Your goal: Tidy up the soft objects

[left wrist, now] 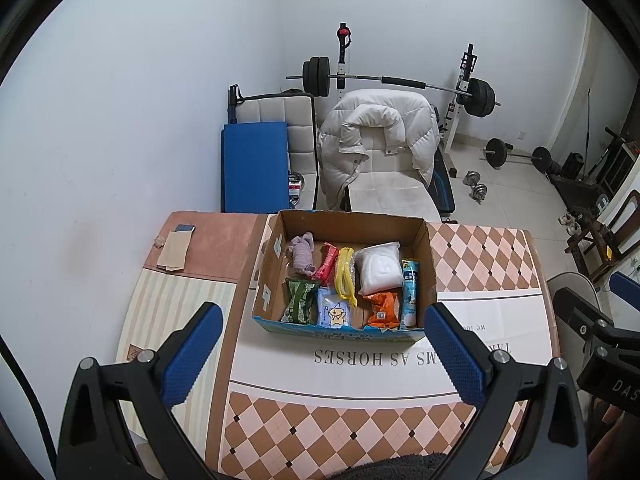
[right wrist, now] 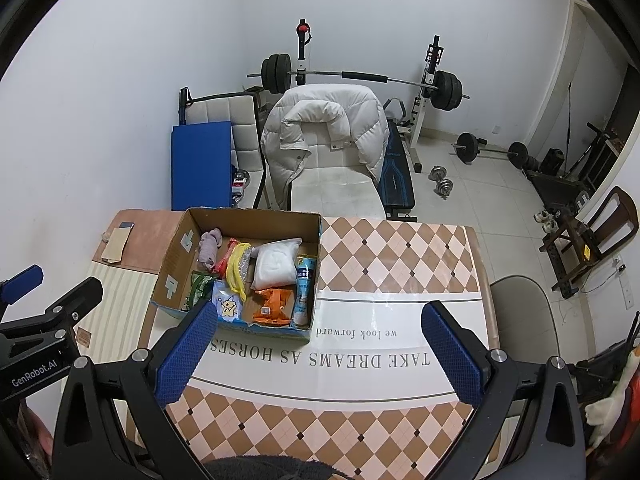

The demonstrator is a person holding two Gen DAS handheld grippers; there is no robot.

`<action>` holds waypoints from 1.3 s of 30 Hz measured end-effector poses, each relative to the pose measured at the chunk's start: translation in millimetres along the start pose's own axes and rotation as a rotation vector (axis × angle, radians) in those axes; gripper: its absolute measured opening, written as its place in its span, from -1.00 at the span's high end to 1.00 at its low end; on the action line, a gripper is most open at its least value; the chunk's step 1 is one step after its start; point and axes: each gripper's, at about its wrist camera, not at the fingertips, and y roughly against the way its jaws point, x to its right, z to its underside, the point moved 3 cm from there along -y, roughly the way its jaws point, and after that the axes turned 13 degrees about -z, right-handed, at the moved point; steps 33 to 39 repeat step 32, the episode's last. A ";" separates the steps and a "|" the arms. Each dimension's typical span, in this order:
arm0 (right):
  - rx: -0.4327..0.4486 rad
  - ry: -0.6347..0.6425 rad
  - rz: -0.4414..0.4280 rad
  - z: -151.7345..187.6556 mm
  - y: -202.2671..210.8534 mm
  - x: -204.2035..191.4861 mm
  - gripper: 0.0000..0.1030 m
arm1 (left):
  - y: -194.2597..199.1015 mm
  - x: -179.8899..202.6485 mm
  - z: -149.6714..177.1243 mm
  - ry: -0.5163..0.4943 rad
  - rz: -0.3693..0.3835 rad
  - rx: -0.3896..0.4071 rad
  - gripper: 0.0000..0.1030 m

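Note:
An open cardboard box [left wrist: 420,236] stands on the table and holds several soft items: a mauve cloth roll [left wrist: 302,254], a red packet [left wrist: 326,266], a yellow item [left wrist: 345,276], a white bag [left wrist: 378,268], a green packet [left wrist: 300,300], a blue-white packet [left wrist: 335,312], an orange packet [left wrist: 384,310] and a blue tube [left wrist: 410,288]. My left gripper [left wrist: 324,320] is open and empty, in front of the box. My right gripper [right wrist: 320,320] is open and empty, right of the box [right wrist: 176,240]. The left gripper also shows in the right wrist view [right wrist: 36,312].
The table [left wrist: 480,264] has a checkered cloth. A phone and a paper pad [left wrist: 176,246] lie at its far left. A chair with a white jacket [left wrist: 376,140] stands behind the table. A barbell rack [left wrist: 400,84] and dumbbells are beyond.

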 end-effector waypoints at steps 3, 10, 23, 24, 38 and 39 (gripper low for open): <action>0.000 0.000 -0.002 -0.6 0.3 -0.1 -1.00 | 0.0 0.2 0.3 0.000 -0.001 -0.001 -1.00; -0.001 0.002 -0.003 0.8 -0.7 0.9 -1.00 | 1.9 -0.1 0.8 0.003 -0.002 -0.001 -1.00; 0.005 0.008 0.001 0.8 5.4 1.5 -1.00 | 3.8 -0.3 -0.4 0.003 -0.002 0.004 -1.00; 0.005 0.008 0.002 1.9 4.8 1.9 -1.00 | 3.5 -0.3 -0.1 0.003 -0.001 0.003 -1.00; 0.003 0.006 0.000 0.4 6.8 0.7 -1.00 | 11.7 -1.5 -1.9 0.009 0.003 0.009 -1.00; 0.003 0.006 0.000 0.4 6.8 0.7 -1.00 | 11.7 -1.5 -1.9 0.009 0.003 0.009 -1.00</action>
